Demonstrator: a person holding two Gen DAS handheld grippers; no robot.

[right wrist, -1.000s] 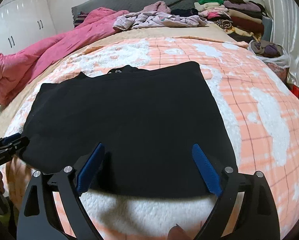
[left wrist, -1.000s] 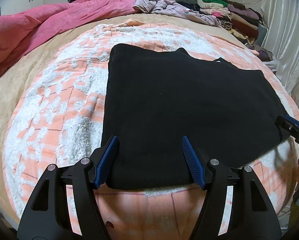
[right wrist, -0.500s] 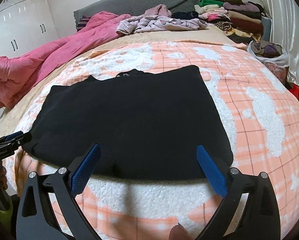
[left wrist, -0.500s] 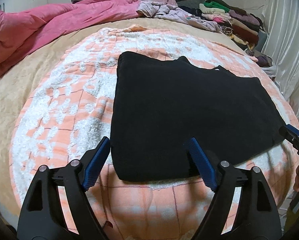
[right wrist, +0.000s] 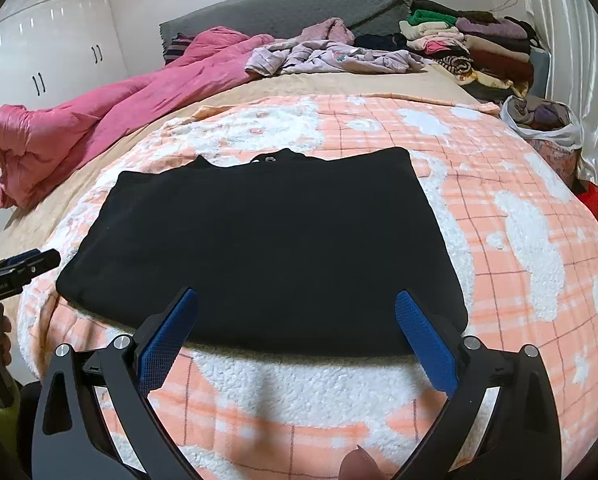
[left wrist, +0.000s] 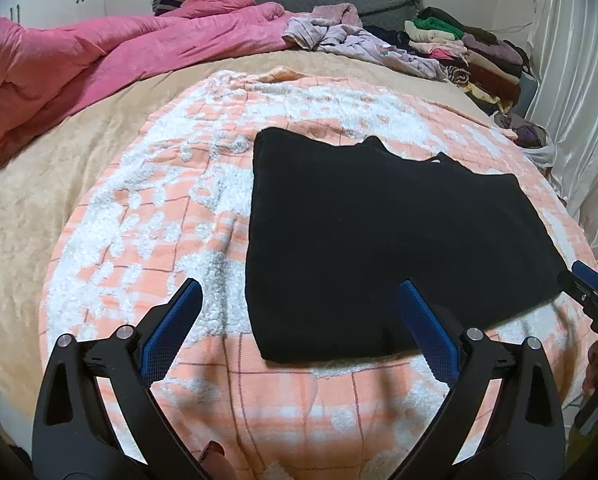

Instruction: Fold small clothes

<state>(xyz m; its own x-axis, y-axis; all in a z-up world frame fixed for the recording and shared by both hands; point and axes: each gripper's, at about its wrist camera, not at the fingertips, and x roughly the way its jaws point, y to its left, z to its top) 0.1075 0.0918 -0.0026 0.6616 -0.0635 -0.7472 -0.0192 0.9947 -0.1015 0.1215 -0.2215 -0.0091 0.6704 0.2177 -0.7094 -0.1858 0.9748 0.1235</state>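
Your left hand-held gripper (left wrist: 299, 304) is released, its blue pads spread wide and holding nothing; it hangs just above the near edge of the black garment (left wrist: 387, 240), whose near left corner lies between the two pads in the left wrist view. Your right hand-held gripper (right wrist: 295, 312) is likewise spread apart and empty, poised over the garment's near hem, with that hem running across the gap between its pads. In the left wrist view the right one's tip shows at 3 o'clock, just off the garment's right corner; in the right wrist view the left one's tip shows at 9 o'clock, just off the left corner.

The black garment lies flat as a folded rectangle on the peach-and-white fleece blanket (right wrist: 519, 220), its neckline at the far edge at 12 o'clock. The blanket covers the near part of the bed, over a beige sheet (left wrist: 39, 184). Farther out, a pink duvet (right wrist: 111, 108) is bunched at 10 o'clock, loose lilac clothes (right wrist: 335, 58) lie at 12 o'clock by the grey headboard (right wrist: 283, 6), and a stack of folded clothes (right wrist: 483, 46) sits at 1 o'clock. A plastic bag of clothes (right wrist: 543, 120) rests at 2 o'clock beside the white curtain (right wrist: 579, 60).
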